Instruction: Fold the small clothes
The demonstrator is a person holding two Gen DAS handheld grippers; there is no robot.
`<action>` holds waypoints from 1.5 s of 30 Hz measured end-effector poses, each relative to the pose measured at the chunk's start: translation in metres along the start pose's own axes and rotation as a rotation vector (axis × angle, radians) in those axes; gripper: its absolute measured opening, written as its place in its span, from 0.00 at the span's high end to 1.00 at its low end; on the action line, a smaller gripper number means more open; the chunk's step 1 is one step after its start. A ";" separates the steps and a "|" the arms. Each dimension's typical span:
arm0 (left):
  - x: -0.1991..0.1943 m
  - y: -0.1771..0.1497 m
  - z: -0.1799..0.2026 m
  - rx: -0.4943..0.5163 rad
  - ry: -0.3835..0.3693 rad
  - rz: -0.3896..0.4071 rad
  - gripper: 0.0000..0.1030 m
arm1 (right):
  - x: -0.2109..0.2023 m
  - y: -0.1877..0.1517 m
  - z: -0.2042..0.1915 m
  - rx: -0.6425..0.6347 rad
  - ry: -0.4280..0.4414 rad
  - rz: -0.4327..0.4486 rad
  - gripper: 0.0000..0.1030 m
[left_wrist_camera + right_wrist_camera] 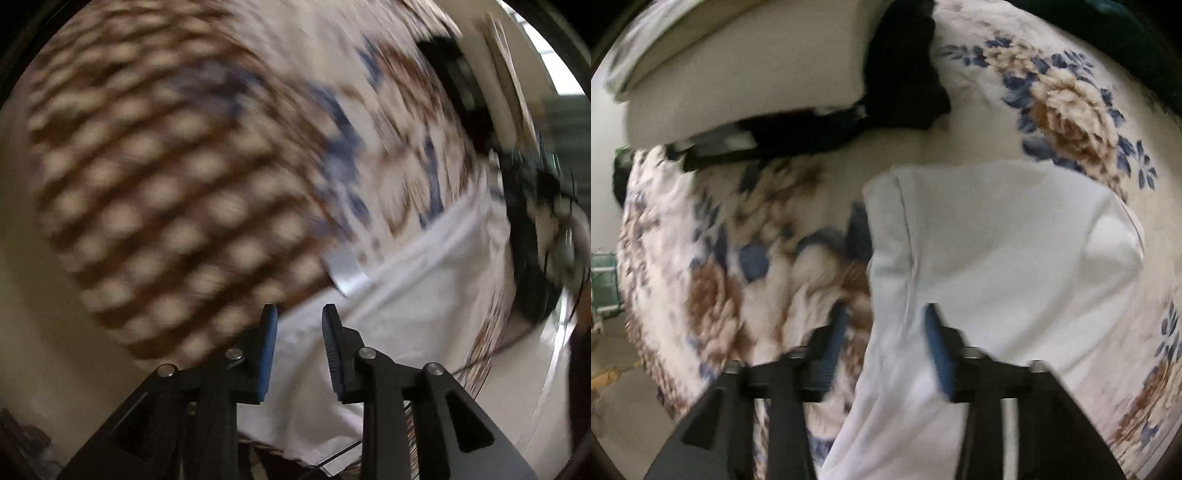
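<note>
A white garment [997, 240] lies on a floral bedspread [1067, 107], partly folded, with a seam running down its left side. My right gripper [884, 321] is open just above the garment's left edge, its jaws standing either side of the seam. In the left wrist view, which is motion-blurred, my left gripper [299, 317] is open and empty over the same white garment [406, 295], whose grey label [345, 269] shows at its edge.
A brown and cream checked cloth [159, 192] fills the left of the left wrist view. A cream pillow [746, 88] and black clothing [905, 85] lie at the far side of the bed. The floor [624, 387] shows past the bed's left edge.
</note>
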State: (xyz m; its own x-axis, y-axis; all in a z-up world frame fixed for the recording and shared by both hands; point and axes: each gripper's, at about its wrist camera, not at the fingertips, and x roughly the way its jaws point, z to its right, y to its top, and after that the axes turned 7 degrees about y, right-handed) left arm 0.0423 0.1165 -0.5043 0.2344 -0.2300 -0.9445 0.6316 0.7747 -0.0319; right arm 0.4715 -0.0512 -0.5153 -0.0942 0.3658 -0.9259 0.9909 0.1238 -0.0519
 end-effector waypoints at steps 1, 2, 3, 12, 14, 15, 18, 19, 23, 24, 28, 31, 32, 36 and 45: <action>-0.010 -0.001 -0.008 -0.019 -0.003 0.012 0.77 | -0.005 -0.006 -0.001 -0.014 0.020 0.004 0.46; -0.019 -0.003 -0.014 -0.033 -0.003 0.020 0.76 | -0.012 -0.016 -0.004 -0.036 0.042 0.010 0.46; -0.025 -0.004 -0.015 -0.037 -0.002 0.022 0.73 | -0.020 -0.028 -0.005 -0.056 0.053 0.017 0.45; 0.007 -0.033 0.069 0.097 0.011 -0.044 0.66 | -0.038 -0.153 0.015 -0.102 0.041 0.009 0.43; 0.030 -0.031 0.090 0.175 0.172 -0.046 0.66 | -0.036 -0.174 0.028 -0.086 0.028 0.000 0.43; 0.038 -0.032 0.093 0.196 0.235 -0.056 0.66 | -0.035 -0.184 0.035 -0.077 0.016 -0.003 0.43; 0.038 -0.035 0.078 0.207 0.297 -0.064 0.66 | -0.027 -0.211 0.057 -0.048 -0.018 -0.025 0.43; 0.035 -0.036 0.071 0.207 0.311 -0.065 0.66 | -0.023 -0.217 0.063 -0.037 -0.022 -0.031 0.43; 0.010 -0.032 0.026 0.180 0.408 -0.052 0.66 | -0.012 -0.242 0.080 0.017 0.006 -0.051 0.43; 0.002 -0.030 0.015 0.163 0.419 -0.044 0.66 | -0.011 -0.248 0.083 0.024 0.012 -0.053 0.43; -0.026 -0.017 -0.018 0.062 0.373 -0.004 0.66 | -0.005 -0.263 0.076 0.043 0.035 -0.065 0.43; -0.026 -0.014 -0.012 0.108 0.308 -0.011 0.66 | -0.005 -0.276 0.071 0.043 0.046 -0.071 0.43; -0.025 -0.015 -0.007 0.132 0.300 -0.010 0.66 | -0.005 -0.279 0.070 0.041 0.044 -0.071 0.43; -0.009 -0.020 0.028 0.265 0.320 -0.018 0.66 | -0.013 -0.275 0.074 0.071 0.060 -0.058 0.43; 0.018 -0.025 0.033 0.349 0.382 0.002 0.66 | -0.034 -0.134 0.053 0.094 0.125 0.049 0.43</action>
State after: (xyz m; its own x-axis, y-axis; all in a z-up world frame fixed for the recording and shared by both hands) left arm 0.0554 0.0731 -0.5100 -0.0099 0.0532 -0.9985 0.8556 0.5173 0.0190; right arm 0.3472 -0.1295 -0.4968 -0.0512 0.4818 -0.8748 0.9987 0.0188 -0.0481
